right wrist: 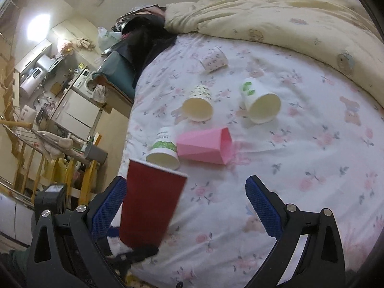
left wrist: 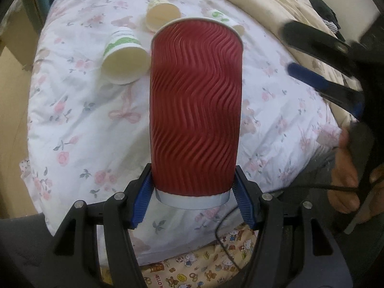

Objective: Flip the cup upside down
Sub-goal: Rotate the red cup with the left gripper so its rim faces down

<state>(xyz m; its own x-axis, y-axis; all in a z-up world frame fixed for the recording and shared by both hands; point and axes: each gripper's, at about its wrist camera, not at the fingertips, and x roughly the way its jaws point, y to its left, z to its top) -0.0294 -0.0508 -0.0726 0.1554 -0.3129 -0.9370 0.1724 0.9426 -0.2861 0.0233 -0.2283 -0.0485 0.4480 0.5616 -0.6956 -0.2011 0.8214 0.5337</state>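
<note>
A floral-sheeted bed (right wrist: pixel 300 158) carries four tipped paper cups (right wrist: pixel 260 100), a pink cup (right wrist: pixel 204 146) and a cream quilt (right wrist: pixel 288 16).

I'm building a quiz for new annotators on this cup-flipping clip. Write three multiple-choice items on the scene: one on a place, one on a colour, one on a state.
1. Where does the left gripper grip the red ribbed cup?
A. at its rim
B. near its base
C. at mid-height

2. What colour is the faceted cup lying on the floral bedsheet?
A. pink
B. blue
C. black

3. What state is the right gripper in?
A. shut on a cup
B. open, holding nothing
C. shut on the sheet

Answers:
1 B, the blue pads flank the cup just above its white bottom ring.
2 A, its angular walls are pink.
3 B, its fingers stand wide apart with only the bed between them.
</note>
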